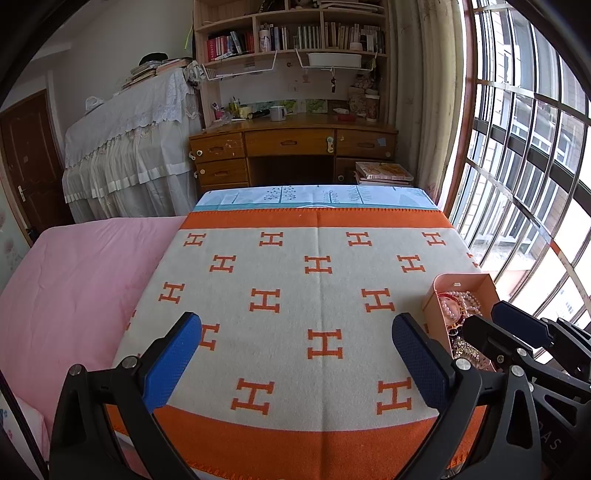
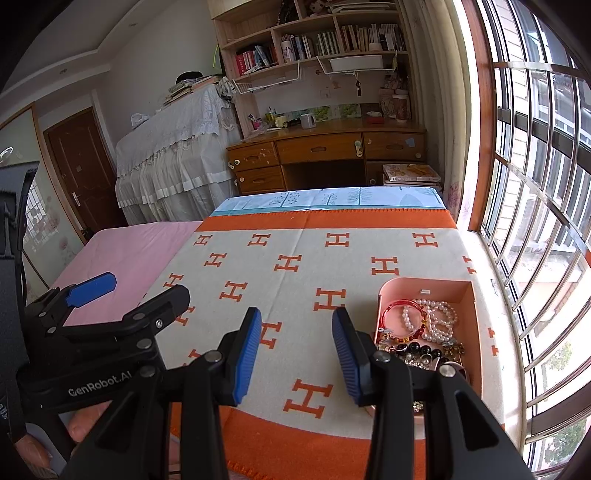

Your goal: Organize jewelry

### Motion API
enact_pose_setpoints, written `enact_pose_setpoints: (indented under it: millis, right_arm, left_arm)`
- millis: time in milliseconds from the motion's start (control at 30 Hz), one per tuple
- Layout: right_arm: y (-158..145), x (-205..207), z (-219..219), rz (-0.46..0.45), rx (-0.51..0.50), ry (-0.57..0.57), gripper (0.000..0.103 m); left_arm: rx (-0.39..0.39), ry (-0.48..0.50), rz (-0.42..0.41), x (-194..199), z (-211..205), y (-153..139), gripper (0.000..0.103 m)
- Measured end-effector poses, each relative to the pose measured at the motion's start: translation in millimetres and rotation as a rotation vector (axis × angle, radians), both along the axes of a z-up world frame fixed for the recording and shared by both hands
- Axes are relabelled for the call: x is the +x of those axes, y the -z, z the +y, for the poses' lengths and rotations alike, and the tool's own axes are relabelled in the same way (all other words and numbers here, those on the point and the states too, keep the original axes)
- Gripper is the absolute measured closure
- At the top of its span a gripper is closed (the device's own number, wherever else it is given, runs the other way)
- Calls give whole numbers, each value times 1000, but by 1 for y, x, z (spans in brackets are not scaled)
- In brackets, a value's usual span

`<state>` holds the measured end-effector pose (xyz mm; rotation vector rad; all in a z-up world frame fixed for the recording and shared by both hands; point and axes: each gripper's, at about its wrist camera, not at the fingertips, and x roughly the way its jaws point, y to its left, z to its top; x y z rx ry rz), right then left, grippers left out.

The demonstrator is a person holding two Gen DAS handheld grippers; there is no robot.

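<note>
Sitting on the blanket (image 2: 295,280) near the window, the pink box (image 2: 428,286) holds pearls (image 2: 436,317) and a red bracelet (image 2: 400,308). Both the left gripper (image 1: 295,354) and the right gripper (image 2: 297,354) hang wide apart with nothing in them, beside the box.

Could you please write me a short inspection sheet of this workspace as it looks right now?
Surface: blanket, cream with orange H pattern and orange border, lying flat on the bed.
Job's things: pink box at the blanket's right edge near the window, open, holding a red bangle, pearl bracelets and dark beads tangled together.
Clutter: nothing seen on the blanket besides the box.
Grippers: left gripper open, empty, over the blanket; right gripper open, empty, just left of the box.
Cables: nothing seen.
Surroundings: wooden desk and bookshelf ahead, barred window on the right, pink sheet on the left.
</note>
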<state>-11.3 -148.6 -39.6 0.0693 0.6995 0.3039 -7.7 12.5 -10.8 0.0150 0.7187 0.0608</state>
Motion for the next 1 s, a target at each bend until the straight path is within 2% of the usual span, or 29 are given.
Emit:
enact_pose_setpoints:
  millis: [1000]
  right_arm:
    - [0, -1, 8, 6, 0, -3, 62]
  left_arm:
    - [-23, -6, 21, -7, 9, 9, 1]
